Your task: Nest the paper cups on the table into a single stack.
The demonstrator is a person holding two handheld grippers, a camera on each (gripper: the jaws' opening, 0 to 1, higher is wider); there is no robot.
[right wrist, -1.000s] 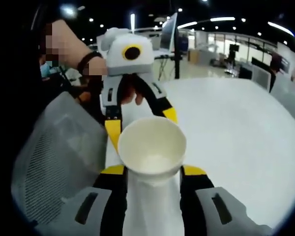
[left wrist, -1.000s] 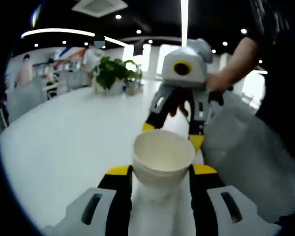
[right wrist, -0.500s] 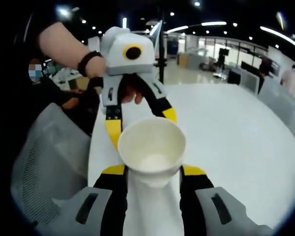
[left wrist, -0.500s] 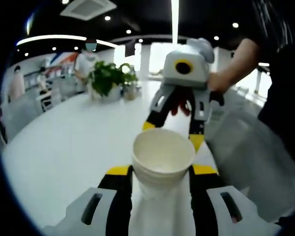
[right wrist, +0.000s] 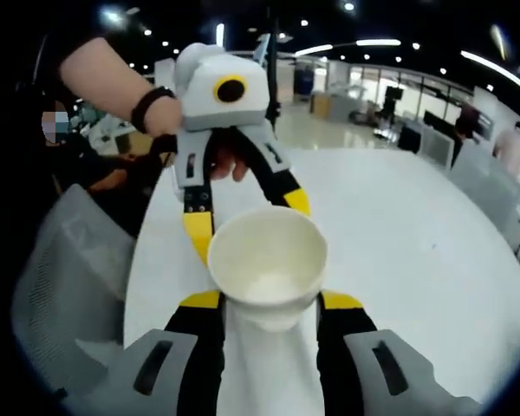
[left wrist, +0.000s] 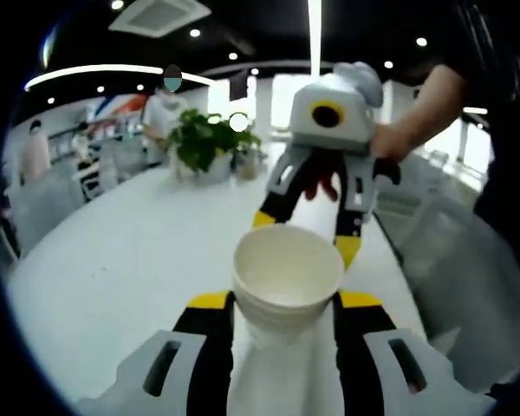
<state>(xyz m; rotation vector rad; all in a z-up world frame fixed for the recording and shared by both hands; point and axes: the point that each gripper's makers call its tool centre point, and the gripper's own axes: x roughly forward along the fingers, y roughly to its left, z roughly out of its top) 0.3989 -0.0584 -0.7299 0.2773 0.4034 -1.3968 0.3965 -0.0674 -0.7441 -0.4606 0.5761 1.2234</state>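
Change: over the last second the backdrop has swung in both views, chair mesh sliding away and more white table (left wrist: 113, 260) coming in, so the hands have turned. The cup stack (left wrist: 288, 282) has not budged between the jaws.
Meaning for the task: I judge the nesting is made or all but made; at least two rims sit stepped one inside the other in the left gripper view. Nothing here says the stack has been set down yet.
Left gripper (left wrist: 282, 303): clamped narrow on the cup stack just under its rim, yellow tips pressed to either side.
Right gripper (right wrist: 264, 303): also closed snug on the same cup stack (right wrist: 267, 264), from the opposite side; its tips show beyond the cup in the left gripper view (left wrist: 305, 232).
Where the stack is: held in the air between the two grippers, above the table's near edge, beside the mesh chair (right wrist: 56, 286).
Which way it points: mouth open toward each camera, base hidden below the rim.
Long axis: I judge it roughly upright to the table, running from rim down between the jaws; exact tilt I cannot tell.
Background: a potted plant (left wrist: 206, 139) sits toward the table's far edge.
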